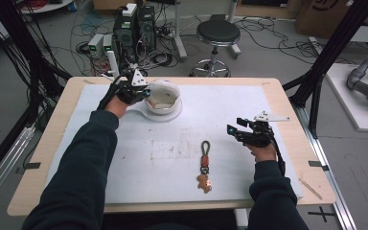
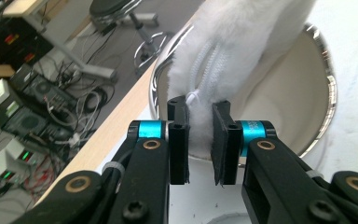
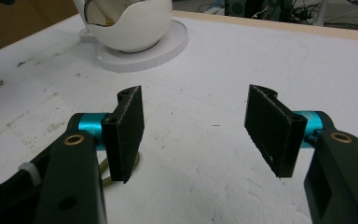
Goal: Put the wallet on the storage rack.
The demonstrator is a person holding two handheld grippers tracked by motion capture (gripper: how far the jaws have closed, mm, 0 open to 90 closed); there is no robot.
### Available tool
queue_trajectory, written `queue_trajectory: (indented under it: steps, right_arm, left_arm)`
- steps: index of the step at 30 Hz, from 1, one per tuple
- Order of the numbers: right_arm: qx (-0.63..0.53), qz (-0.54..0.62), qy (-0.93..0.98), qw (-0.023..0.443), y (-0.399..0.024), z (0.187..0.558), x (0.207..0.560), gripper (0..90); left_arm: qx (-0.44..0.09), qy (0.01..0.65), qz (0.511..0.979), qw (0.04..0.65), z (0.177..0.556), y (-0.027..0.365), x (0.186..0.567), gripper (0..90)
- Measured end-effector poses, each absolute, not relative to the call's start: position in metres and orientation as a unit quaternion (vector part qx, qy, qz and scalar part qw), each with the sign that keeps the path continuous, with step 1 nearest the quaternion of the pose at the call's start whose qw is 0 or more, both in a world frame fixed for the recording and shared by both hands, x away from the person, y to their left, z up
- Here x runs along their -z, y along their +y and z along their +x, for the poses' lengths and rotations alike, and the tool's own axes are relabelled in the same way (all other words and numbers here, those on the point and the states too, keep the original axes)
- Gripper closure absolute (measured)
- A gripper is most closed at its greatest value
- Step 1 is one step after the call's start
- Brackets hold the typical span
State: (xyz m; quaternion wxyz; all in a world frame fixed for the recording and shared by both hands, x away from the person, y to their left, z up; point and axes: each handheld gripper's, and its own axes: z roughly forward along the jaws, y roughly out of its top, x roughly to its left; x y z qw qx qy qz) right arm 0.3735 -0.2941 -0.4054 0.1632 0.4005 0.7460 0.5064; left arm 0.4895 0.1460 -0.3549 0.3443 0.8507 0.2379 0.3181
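Observation:
A white round bowl stands on a white saucer-like base at the back left of the table. Over its shiny rim hangs a white fluffy pouch with a zipper. My left gripper is at the bowl's left side, its jaws shut on the lower edge of the pouch. My right gripper hovers at the right, open with nothing between its jaws. A keychain with an olive loop and a gingerbread figure lies flat to its left. The bowl sits far beyond the right jaws.
A white mat covers most of the wooden table. On the floor behind stand a black stool, computer boxes and many cables. Black frame posts rise at the table's right.

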Motion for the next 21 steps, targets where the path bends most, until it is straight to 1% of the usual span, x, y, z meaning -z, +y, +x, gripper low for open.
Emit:
queue_trajectory:
  steps: [3, 4, 6, 7, 8, 9, 10, 12, 14, 15, 16, 19, 21]
  right_arm:
    - [-0.506, 0.401, 0.746, 0.161, -0.294, 0.373, 0.406, 38.3]
    - [-0.506, 0.402, 0.746, 0.161, -0.294, 0.373, 0.406, 38.3]
    - [-0.507, 0.402, 0.745, 0.162, -0.295, 0.373, 0.405, 37.9]
    - [-0.507, 0.404, 0.743, 0.165, -0.295, 0.373, 0.405, 36.9]
    - [-0.506, 0.405, 0.743, 0.165, -0.296, 0.372, 0.405, 36.5]
    - [-0.506, 0.405, 0.743, 0.165, -0.296, 0.372, 0.405, 36.5]
    - [-0.507, 0.404, 0.742, 0.17, -0.296, 0.372, 0.405, 35.8]
    - [-0.504, 0.404, 0.743, 0.174, -0.296, 0.371, 0.404, 33.4]
    - [-0.502, 0.407, 0.741, 0.184, -0.296, 0.37, 0.403, 29.9]
    - [-0.501, 0.405, 0.742, 0.187, -0.295, 0.37, 0.403, 28.6]
    - [-0.501, 0.405, 0.742, 0.187, -0.295, 0.37, 0.403, 28.6]
    - [-0.486, 0.406, 0.746, 0.208, -0.293, 0.369, 0.401, 25.2]
    - [-0.477, 0.406, 0.749, 0.218, -0.292, 0.369, 0.399, 24.4]
  left_arm:
    - [-0.311, 0.246, 0.851, 0.344, 0.49, 0.149, 0.356, 78.1]
    - [-0.306, 0.262, 0.846, 0.35, 0.489, 0.151, 0.356, 76.4]
    - [-0.285, 0.293, 0.826, 0.387, 0.486, 0.158, 0.357, 66.3]
    - [-0.274, 0.31, 0.815, 0.406, 0.484, 0.161, 0.358, 53.6]
    - [-0.263, 0.325, 0.806, 0.419, 0.482, 0.164, 0.359, 49.9]
    - [-0.248, 0.343, 0.793, 0.439, 0.479, 0.169, 0.36, 49.9]
    - [-0.233, 0.359, 0.778, 0.461, 0.475, 0.174, 0.361, 46.7]
    - [-0.221, 0.373, 0.759, 0.486, 0.467, 0.182, 0.363, 41.2]
    - [-0.219, 0.379, 0.743, 0.506, 0.458, 0.188, 0.362, 32.4]
    - [-0.217, 0.381, 0.735, 0.516, 0.454, 0.19, 0.362, 30.4]
    - [-0.215, 0.386, 0.724, 0.529, 0.449, 0.194, 0.362, 30.4]
    - [-0.222, 0.388, 0.706, 0.55, 0.432, 0.203, 0.362, 20.1]
    - [-0.231, 0.389, 0.696, 0.558, 0.42, 0.209, 0.365, 20.0]
